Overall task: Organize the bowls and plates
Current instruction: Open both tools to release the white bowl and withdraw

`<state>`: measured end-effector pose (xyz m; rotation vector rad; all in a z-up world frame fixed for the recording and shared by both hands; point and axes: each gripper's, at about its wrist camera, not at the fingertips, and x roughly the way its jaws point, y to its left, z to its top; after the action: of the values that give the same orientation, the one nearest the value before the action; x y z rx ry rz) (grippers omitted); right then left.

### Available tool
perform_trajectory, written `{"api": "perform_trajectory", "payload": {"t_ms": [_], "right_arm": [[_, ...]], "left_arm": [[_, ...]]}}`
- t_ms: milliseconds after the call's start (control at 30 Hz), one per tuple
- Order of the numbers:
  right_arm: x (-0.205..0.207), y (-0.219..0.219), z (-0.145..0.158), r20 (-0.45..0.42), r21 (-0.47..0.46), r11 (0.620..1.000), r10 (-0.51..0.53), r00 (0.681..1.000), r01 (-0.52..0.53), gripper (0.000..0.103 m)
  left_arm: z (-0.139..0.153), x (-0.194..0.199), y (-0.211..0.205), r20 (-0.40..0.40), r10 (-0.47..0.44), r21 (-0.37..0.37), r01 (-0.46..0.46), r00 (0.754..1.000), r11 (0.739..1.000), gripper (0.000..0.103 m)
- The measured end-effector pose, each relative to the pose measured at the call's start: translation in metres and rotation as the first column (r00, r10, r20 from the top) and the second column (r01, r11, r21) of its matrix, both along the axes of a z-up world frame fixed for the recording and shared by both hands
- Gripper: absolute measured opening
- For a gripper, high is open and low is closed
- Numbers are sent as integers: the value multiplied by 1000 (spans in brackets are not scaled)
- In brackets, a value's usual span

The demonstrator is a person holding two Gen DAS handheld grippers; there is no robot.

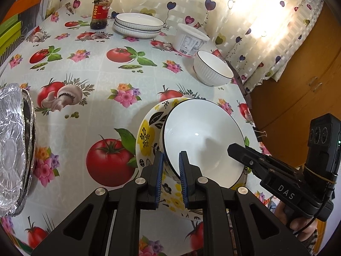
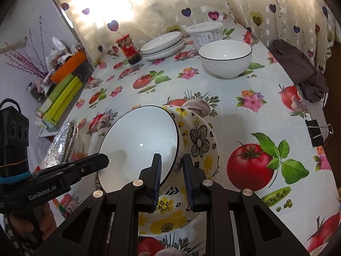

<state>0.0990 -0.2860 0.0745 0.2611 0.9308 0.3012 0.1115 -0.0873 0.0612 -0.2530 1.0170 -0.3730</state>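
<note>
A white bowl with a thin black rim [image 1: 202, 140] [image 2: 138, 145] hangs tilted, held by both grippers on opposite sides of its rim. My left gripper [image 1: 171, 168] is shut on the rim's near-left edge, one blue pad inside the bowl and one outside. My right gripper [image 2: 172, 170] is shut on the opposite edge in the same way. Under the bowl lies a yellow-and-black flowered dish [image 1: 147, 136] [image 2: 200, 140], and the bowl's lower side sits within it. Each gripper shows in the other's view: the right gripper [image 1: 232, 149] and the left gripper [image 2: 104, 160].
A second ribbed white bowl [image 1: 211, 69] [image 2: 226, 59] stands farther back. Behind it are a stack of white plates [image 1: 138, 24] [image 2: 162, 44], a white tub [image 1: 190, 41] and a red-lidded jar [image 1: 101, 11]. Foil trays [image 1: 12, 145] lie at the left, a brown cloth [image 2: 298, 68] at the table's right edge.
</note>
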Motion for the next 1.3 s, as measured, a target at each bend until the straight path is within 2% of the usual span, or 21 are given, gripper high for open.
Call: {"api": "perform_trajectory", "payload": {"t_ms": [967, 1300], "right_arm": [[1, -3, -5, -11, 37, 999, -8, 1000, 8, 24], [1, -6, 3, 14, 54, 998, -10, 1000, 9, 26]], "left_arm": [[1, 5, 2, -2, 9, -33, -9, 1000, 999, 16], [8, 7, 5, 19, 13, -49, -12, 1000, 999, 16]]}}
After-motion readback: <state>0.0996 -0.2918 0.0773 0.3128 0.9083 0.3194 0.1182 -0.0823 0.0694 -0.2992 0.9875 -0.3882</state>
